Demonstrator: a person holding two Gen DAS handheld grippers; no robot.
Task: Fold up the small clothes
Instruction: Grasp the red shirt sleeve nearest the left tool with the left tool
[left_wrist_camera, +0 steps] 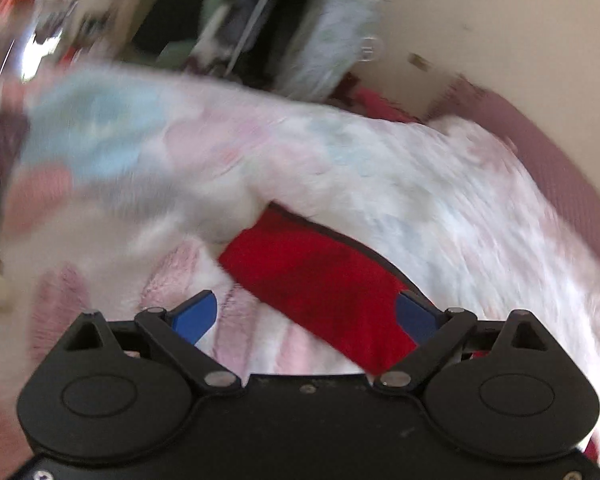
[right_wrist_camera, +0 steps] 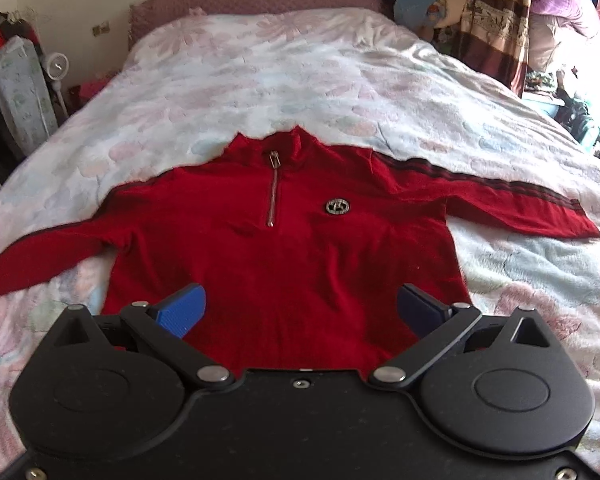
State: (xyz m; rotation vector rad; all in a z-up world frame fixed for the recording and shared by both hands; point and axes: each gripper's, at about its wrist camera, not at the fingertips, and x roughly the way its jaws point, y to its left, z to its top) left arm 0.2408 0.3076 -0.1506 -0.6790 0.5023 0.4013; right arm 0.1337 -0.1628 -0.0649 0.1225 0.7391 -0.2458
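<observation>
The red zip-neck sweater (right_wrist_camera: 284,248) lies flat on the floral-quilted bed (right_wrist_camera: 340,80); both grippers, left gripper (left_wrist_camera: 306,316) and right gripper (right_wrist_camera: 300,308), are spread, grasping nothing; the left view is blurred.

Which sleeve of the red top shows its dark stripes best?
The sleeve stretched toward the right of the right-wrist view. Two dark stripes run along it; the other sleeve shows only a thin dark edge.

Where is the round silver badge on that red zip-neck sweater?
In the right wrist view, the round silver badge sits on the chest of the red zip-neck sweater, just right of the silver zipper.
</observation>
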